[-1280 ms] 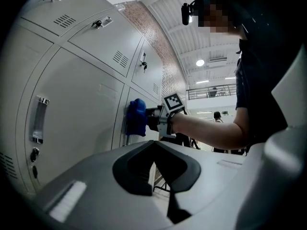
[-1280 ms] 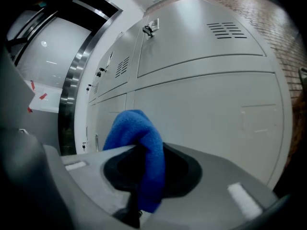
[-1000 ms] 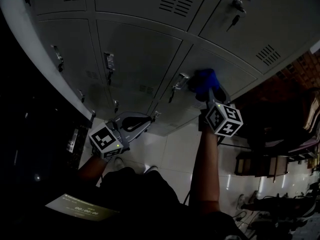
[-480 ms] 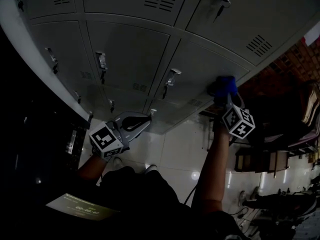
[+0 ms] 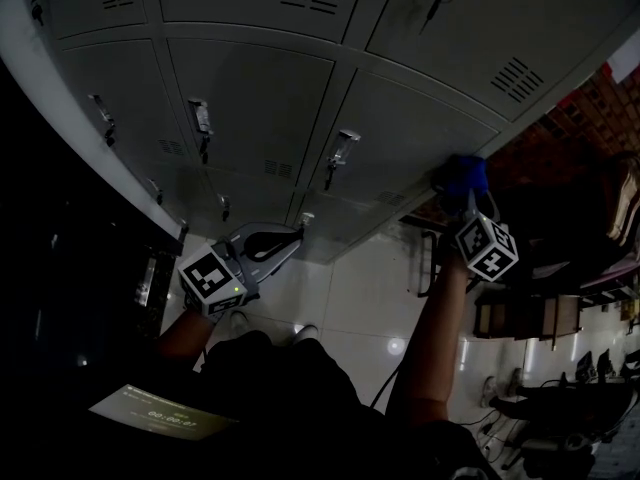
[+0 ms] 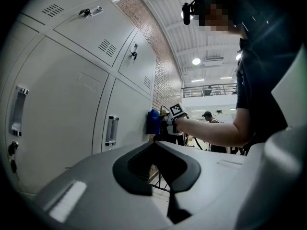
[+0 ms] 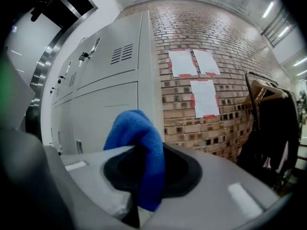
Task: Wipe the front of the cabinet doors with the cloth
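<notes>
The grey metal cabinet doors (image 5: 250, 98) fill the upper head view. My right gripper (image 5: 466, 202) is shut on a blue cloth (image 5: 461, 175) and presses it against the right edge of a lower door (image 5: 420, 128). In the right gripper view the blue cloth (image 7: 138, 147) bulges out between the jaws of the right gripper (image 7: 144, 153), beside the cabinet's end door (image 7: 105, 109). My left gripper (image 5: 288, 241) hangs low near the doors, shut and empty. From the left gripper (image 6: 156, 147) view the blue cloth (image 6: 153, 121) shows far off against the door.
Door handles (image 5: 340, 151) and keys (image 5: 200, 120) stick out from the cabinet fronts. A brick wall (image 7: 206, 56) with taped papers (image 7: 204, 97) adjoins the cabinet's right end. A dark coat on a rack (image 7: 271, 128) and furniture (image 5: 520, 318) stand to the right on the tiled floor (image 5: 350, 298).
My right gripper has slid the blue cloth rightward across the lower door, from near the handle to the door's right edge. The left gripper has stayed put.
</notes>
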